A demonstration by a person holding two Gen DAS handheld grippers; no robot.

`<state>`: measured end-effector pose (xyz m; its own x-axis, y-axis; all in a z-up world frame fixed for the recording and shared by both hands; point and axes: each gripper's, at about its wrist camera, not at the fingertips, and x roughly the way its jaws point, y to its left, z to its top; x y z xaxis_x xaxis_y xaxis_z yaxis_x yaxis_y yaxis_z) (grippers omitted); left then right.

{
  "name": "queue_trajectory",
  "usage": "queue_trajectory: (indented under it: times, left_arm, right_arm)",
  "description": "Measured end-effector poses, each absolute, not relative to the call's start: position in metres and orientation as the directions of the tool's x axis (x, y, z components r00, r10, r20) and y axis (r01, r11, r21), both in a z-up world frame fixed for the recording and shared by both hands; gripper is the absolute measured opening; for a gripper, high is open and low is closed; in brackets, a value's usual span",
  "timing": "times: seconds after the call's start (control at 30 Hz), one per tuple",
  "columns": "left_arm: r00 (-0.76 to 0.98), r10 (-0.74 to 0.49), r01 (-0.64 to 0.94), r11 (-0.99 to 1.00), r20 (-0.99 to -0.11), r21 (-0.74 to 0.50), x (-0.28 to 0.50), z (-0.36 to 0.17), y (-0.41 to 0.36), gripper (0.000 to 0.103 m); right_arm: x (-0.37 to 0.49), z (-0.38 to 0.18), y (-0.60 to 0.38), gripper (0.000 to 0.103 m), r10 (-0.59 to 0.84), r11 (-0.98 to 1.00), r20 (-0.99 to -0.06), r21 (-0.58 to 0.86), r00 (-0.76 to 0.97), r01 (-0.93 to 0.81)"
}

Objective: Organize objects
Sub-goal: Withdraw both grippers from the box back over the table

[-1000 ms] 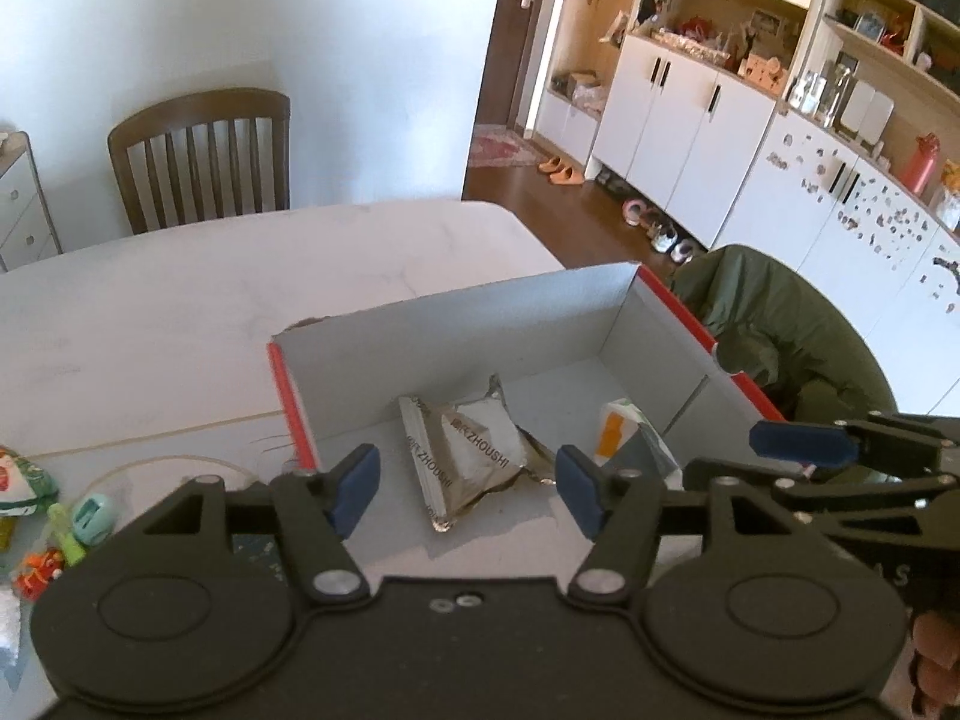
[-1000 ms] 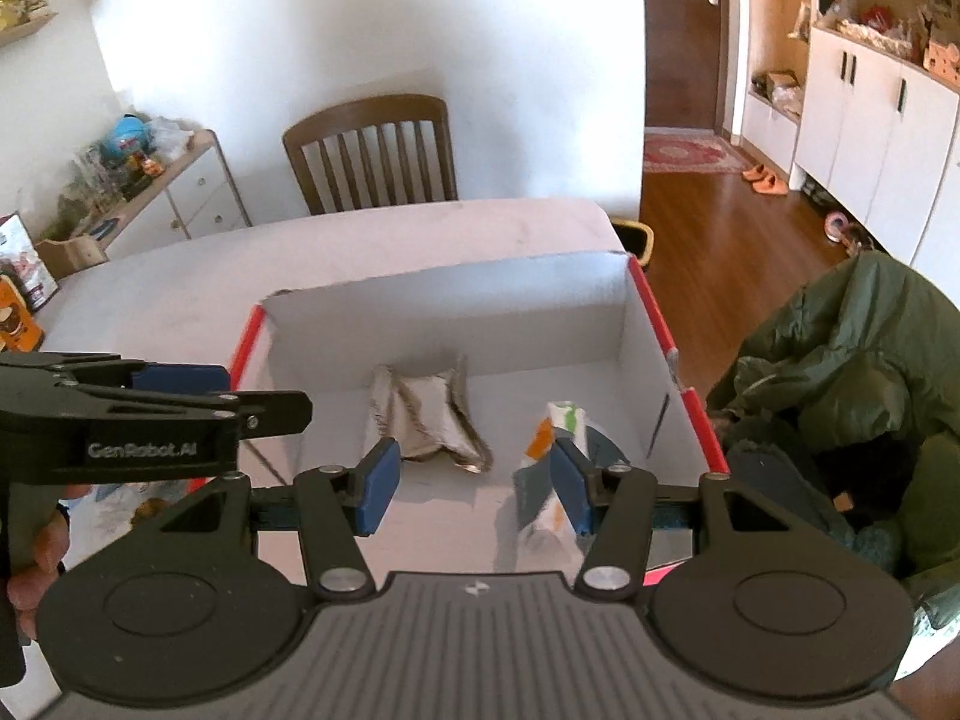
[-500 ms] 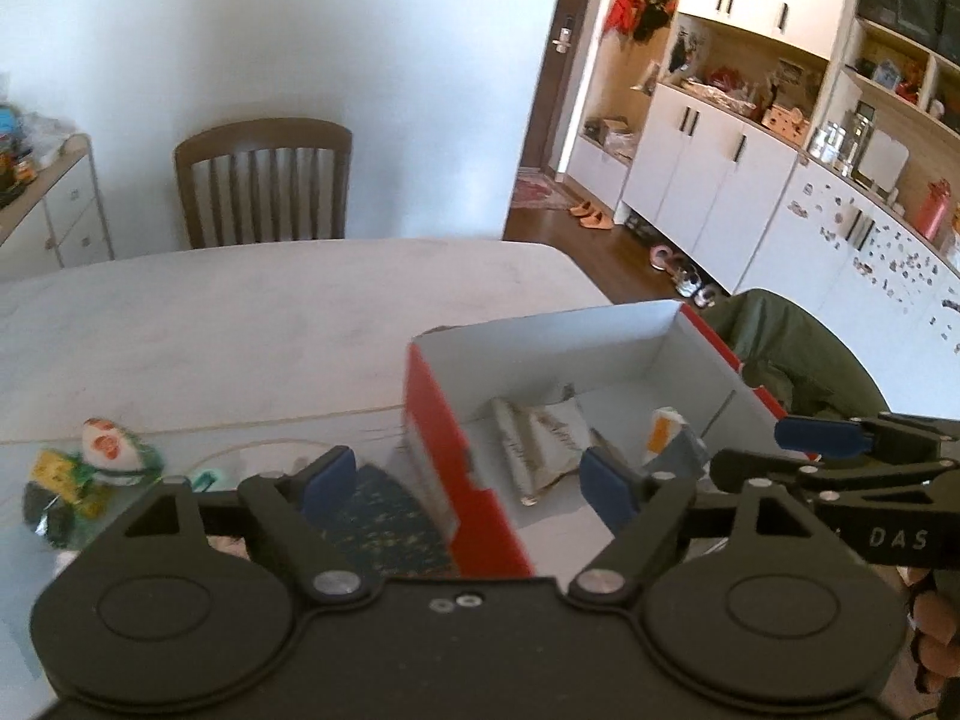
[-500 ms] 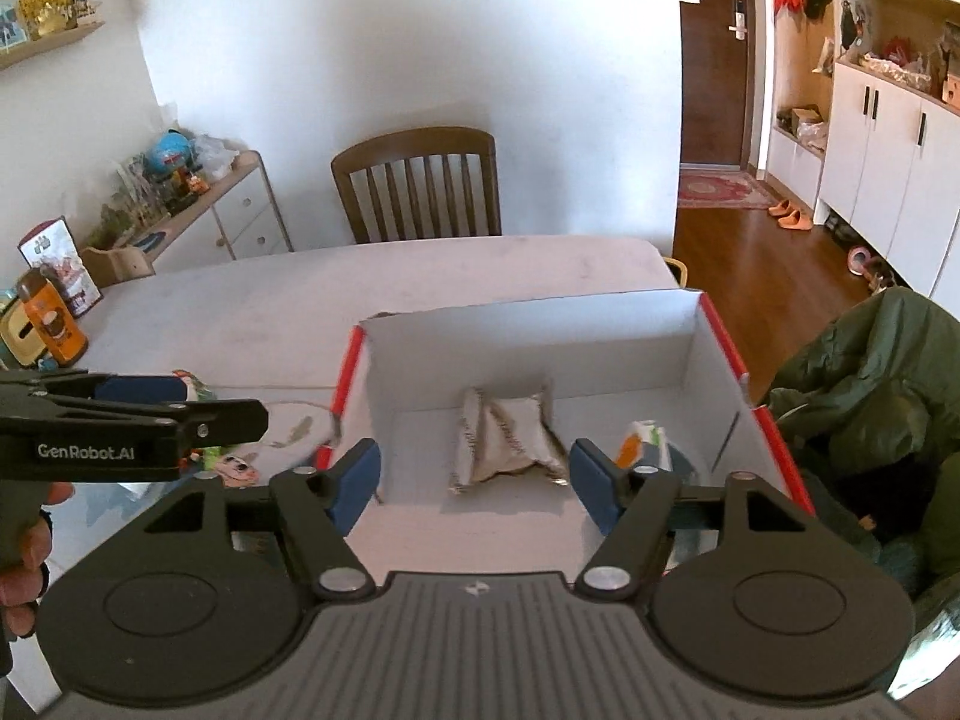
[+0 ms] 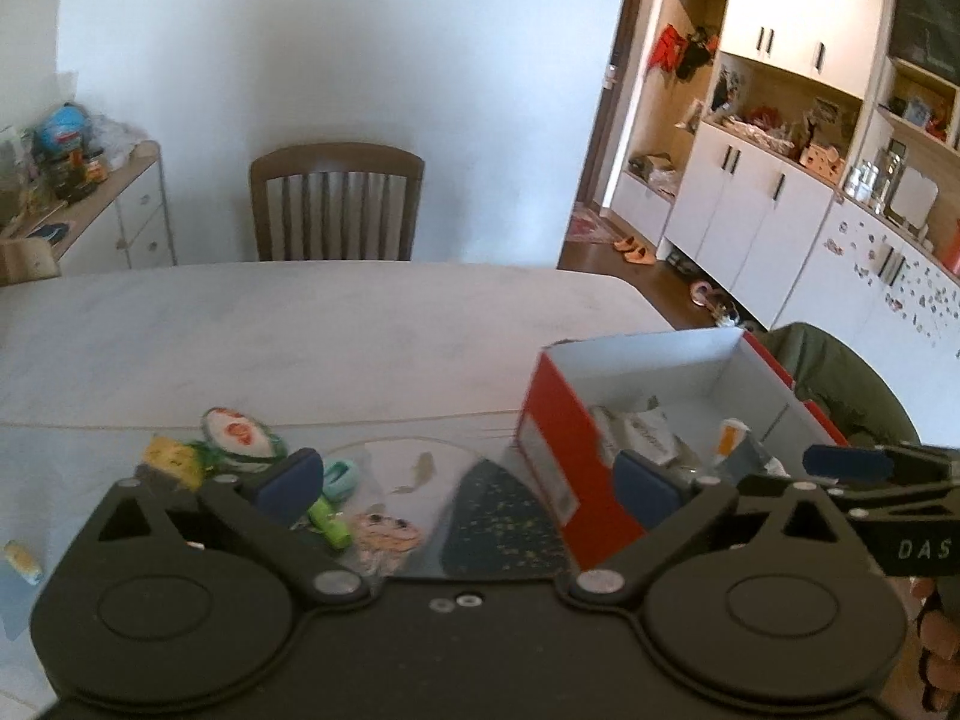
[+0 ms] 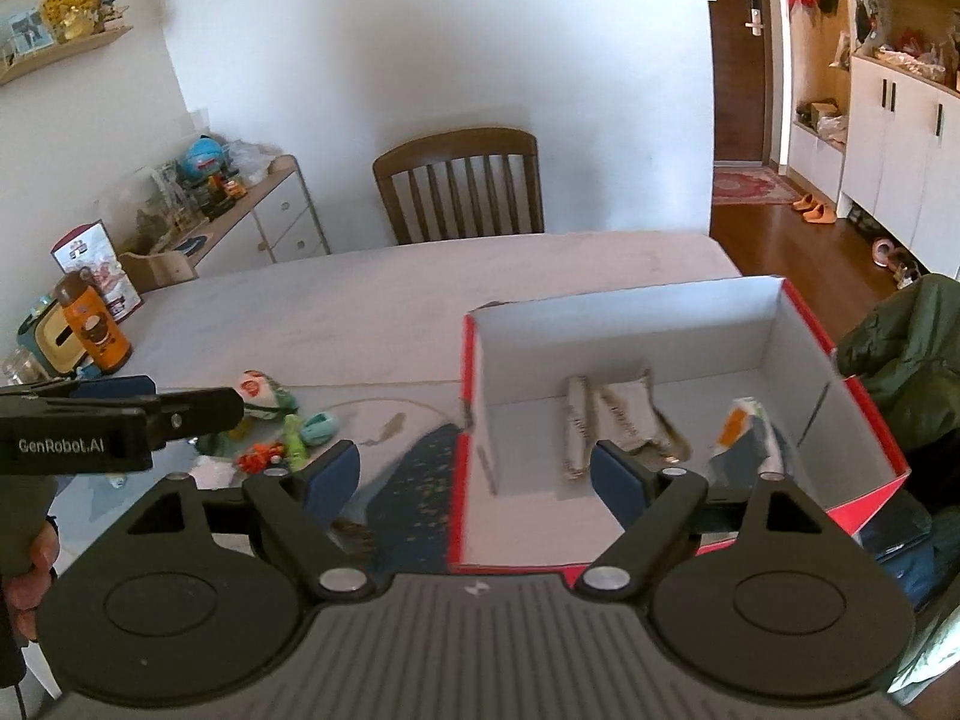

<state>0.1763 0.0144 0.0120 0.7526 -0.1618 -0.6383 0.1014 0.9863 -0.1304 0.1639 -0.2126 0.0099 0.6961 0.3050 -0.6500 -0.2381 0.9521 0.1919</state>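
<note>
While one box (image 6: 774, 330) holds two packets (image 6: 624, 414), clutter (image 5: 240, 450) beside

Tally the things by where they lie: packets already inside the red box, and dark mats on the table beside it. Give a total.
Packets in the red box: 2, a silver packet and an orange-and-white packet
Dark speckled mat beside the box: 1
Total: 3

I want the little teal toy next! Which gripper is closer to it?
Left. The left gripper hangs over the loose things, its left pad just beside the teal toy. The right gripper straddles the red box wall, farther off.
</note>
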Motion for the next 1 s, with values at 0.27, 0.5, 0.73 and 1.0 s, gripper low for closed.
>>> queue_trajectory:
  times: [0.27, 0.5, 0.73, 1.0]
  left_arm:
    - [0.772, -0.102, 0.022, 0.991, -0.627, -0.135, 0.167, 0.007, 0.068, 0.103]
    - [0.786, -0.017, -0.082, 0.988, -0.618, -0.131, 0.158, -0.009, 0.121, 0.103]
    - [0.756, 0.070, -0.169, 0.981, -0.651, -0.091, 0.151, -0.027, 0.172, 0.103]
    - [0.692, 0.172, -0.308, 0.949, -0.701, -0.070, 0.147, -0.054, 0.230, 0.103]
  right_arm:
    - [0.152, 0.004, -0.174, 0.085, 0.315, 0.948, -0.667, 0.192, 0.675, -0.253]
    - [0.147, -0.010, -0.133, 0.085, 0.320, 0.943, -0.700, 0.171, 0.639, -0.284]
    - [0.142, -0.028, -0.088, 0.085, 0.346, 0.922, -0.732, 0.149, 0.587, -0.357]
    - [0.152, -0.059, -0.052, 0.085, 0.320, 0.917, -0.775, 0.110, 0.545, -0.383]
